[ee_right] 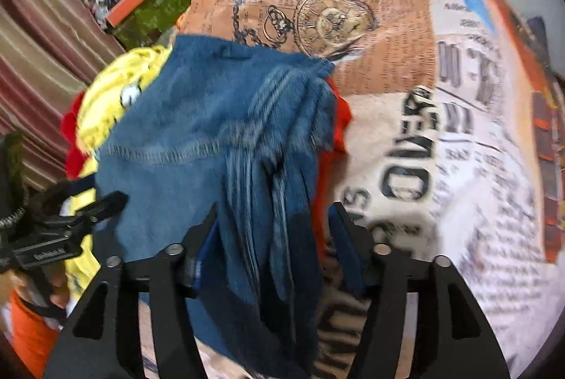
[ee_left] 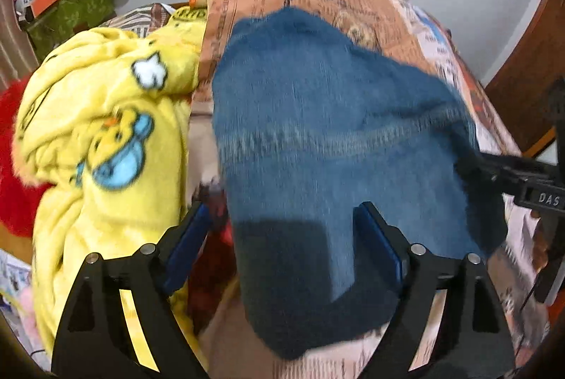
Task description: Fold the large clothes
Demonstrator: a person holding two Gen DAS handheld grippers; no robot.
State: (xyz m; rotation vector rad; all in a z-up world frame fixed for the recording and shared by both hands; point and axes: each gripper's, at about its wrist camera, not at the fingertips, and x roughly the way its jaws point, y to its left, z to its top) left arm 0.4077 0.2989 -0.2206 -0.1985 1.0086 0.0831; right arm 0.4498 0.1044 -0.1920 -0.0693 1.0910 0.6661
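Note:
A blue knit garment lies on a bed covered with a newspaper-print sheet. My left gripper is open, its jaws wide apart above the garment's near edge. In the right wrist view the same blue garment is bunched into folds, and my right gripper is open with the bunched cloth lying between its fingers. The right gripper also shows in the left wrist view at the garment's right edge. The left gripper shows at the left of the right wrist view.
A yellow duck-print fleece is heaped left of the blue garment, with red cloth beside and under it. An orange-red cloth peeks from under the blue one. A cluttered green box and striped curtain stand at far left.

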